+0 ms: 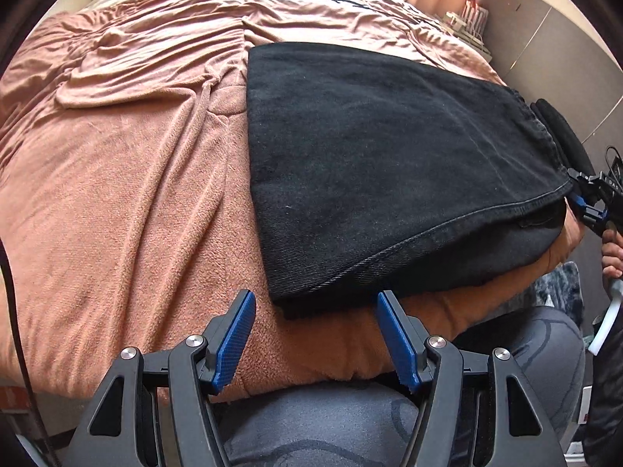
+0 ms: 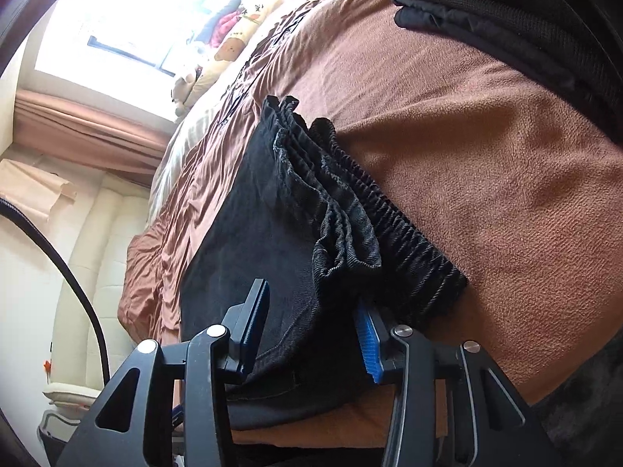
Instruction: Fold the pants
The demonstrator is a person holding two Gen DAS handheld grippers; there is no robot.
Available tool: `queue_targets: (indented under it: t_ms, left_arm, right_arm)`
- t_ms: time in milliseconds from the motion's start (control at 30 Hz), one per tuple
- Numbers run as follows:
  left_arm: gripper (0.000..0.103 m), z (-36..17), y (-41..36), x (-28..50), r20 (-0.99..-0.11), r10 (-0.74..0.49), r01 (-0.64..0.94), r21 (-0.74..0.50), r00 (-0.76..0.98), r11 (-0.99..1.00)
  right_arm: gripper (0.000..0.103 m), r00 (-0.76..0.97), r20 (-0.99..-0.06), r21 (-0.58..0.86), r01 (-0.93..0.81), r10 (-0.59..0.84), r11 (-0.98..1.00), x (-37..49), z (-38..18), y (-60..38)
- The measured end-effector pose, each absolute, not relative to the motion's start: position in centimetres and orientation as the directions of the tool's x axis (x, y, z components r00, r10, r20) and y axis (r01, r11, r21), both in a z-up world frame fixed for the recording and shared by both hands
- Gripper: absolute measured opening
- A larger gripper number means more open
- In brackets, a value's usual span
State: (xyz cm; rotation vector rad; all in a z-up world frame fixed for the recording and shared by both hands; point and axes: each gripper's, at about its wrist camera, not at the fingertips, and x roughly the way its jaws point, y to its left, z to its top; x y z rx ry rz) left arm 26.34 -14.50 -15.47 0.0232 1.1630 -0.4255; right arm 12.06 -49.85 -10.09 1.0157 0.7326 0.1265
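Black pants (image 1: 389,163) lie folded on the pink-brown blanket (image 1: 117,194), right at the near edge of the bed. The left gripper (image 1: 315,334) hangs just off the near corner of the fabric with its blue pads (image 1: 233,342) spread wide — nothing between them. Over at the waistband end, the right gripper (image 2: 311,334) has its fingers parted around the stacked hems and elastic band (image 2: 389,225) — straddling the cloth, not pinching it.

Bright window (image 2: 117,31), pink curtain (image 2: 89,132), possibly cream padded headboard (image 2: 97,233)
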Motion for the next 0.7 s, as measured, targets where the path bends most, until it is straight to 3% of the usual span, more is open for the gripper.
queue_targets:
  t_ms: [200, 267, 333, 467, 700]
  left_arm:
    - [0.066, -16.8, -15.1, 26.7, -0.905, -0.293, 0.341, -0.182, 0.307, 0.922]
    - [0.066, -16.9, -15.0, 26.9, -0.907, -0.29, 0.341, -0.18, 0.306, 0.923]
    - [0.066, -17.2, -15.1, 26.9, -0.914, -0.269, 0.345, -0.157, 0.303, 0.925]
    - [0.066, -17.0, -15.3, 26.8, -0.915, -0.25, 0.345, -0.135, 0.315, 0.929]
    - [0.049, -16.6, -13.8, 27.0, -0.906, -0.247, 0.299, -0.143, 0.345, 0.943]
  right_arm:
    - [0.041, 0.75, -0.529, 0.778, 0.24, 0.398, 0.581, 12.5, -9.6, -49.7]
    - [0.032, 0.748, -0.543, 0.764, 0.251, 0.382, 0.595, 12.5, -9.4, -49.7]
    - [0.014, 0.754, -0.551, 0.754, 0.267, 0.357, 0.6, 12.5, -9.2, -50.0]
    - [0.01, 0.788, -0.513, 0.772, 0.249, 0.341, 0.585, 11.9, -8.3, -50.7]
    - [0.008, 0.816, -0.49, 0.753, 0.218, 0.308, 0.621, 10.3, -6.3, -50.2]
